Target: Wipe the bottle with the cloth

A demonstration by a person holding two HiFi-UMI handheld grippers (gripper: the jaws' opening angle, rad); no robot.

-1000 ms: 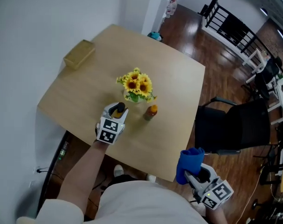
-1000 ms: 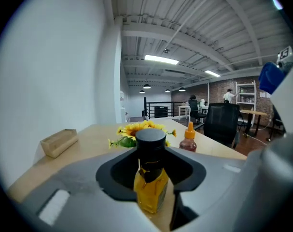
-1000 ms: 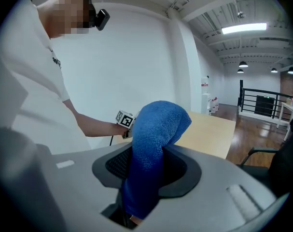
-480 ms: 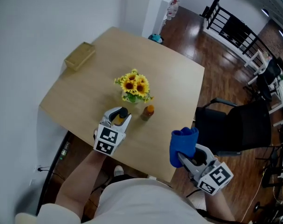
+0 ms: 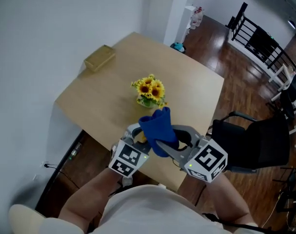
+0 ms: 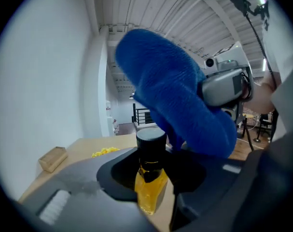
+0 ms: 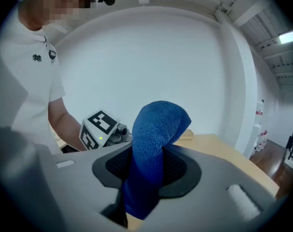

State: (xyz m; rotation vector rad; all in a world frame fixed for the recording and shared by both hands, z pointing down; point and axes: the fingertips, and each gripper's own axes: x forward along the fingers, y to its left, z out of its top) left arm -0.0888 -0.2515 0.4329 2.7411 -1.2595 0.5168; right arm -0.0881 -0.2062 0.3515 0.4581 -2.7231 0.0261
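Left gripper point(image 6: 152, 174): jaws clamped on the small bottle point(image 6: 150, 197) of amber liquid with a black cap, held upright at the lower centre of the head view, over the near edge of the table point(image 5: 108, 99). Right gripper point(image 7: 145, 180): jaws closed on the blue cloth point(image 7: 157, 129), whose free end stands up and bends over just beside the bottle's cap, seemingly touching it, though contact is unclear. Also on the table: sunflowers point(image 5: 150, 89) at centre, tan box point(image 5: 100, 58) toward its upper-left corner.
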